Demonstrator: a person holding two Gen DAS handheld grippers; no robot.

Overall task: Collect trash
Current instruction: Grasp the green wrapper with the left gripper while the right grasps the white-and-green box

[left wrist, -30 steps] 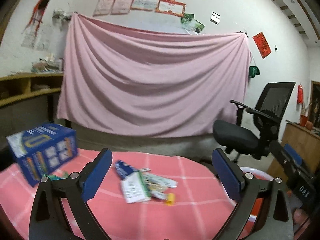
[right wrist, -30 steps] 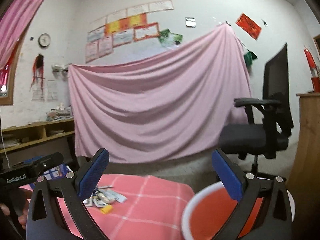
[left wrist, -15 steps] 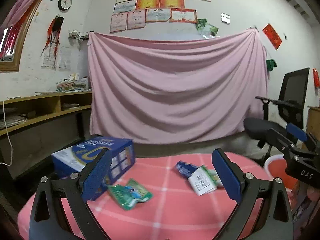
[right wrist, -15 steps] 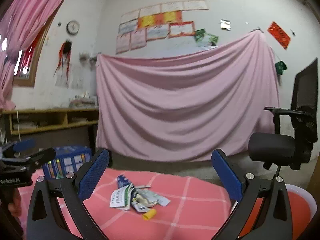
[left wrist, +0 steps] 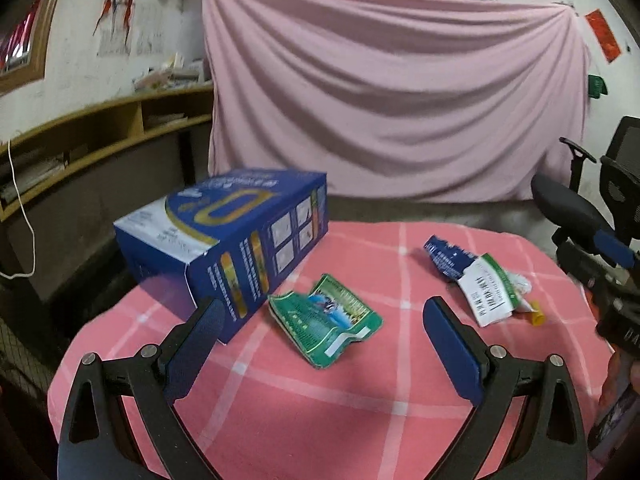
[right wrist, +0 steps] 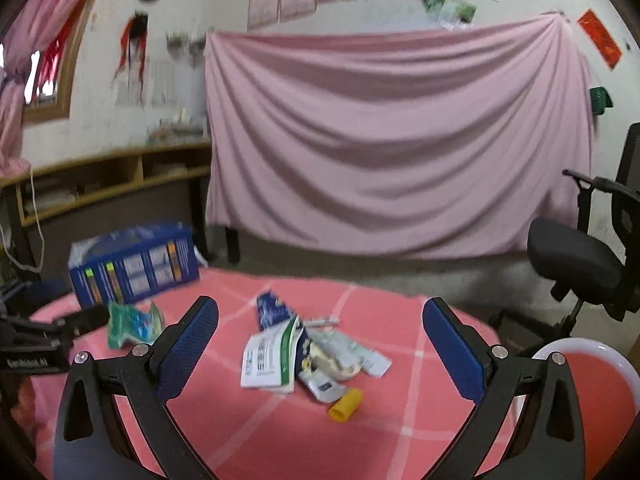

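Both grippers spread wide, holding nothing — left gripper (left wrist: 322, 320) hovers over green wrapper (left wrist: 326, 318) mid-table beside blue box (left wrist: 224, 236) at left edge. Right gripper (right wrist: 320, 322) faces wrapper pile (right wrist: 308, 354) plus yellow cap (right wrist: 346, 399) — red bin (right wrist: 592, 376) off table's right edge.

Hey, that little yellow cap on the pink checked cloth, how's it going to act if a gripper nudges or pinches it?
The yellow cap looks like a short cylinder lying on its side, so a nudge would probably roll it. It seems small and hard, likely light, and may squirt out of a wide pinch. It lies close to the wrapper pile, so a push might carry it against those wrappers.
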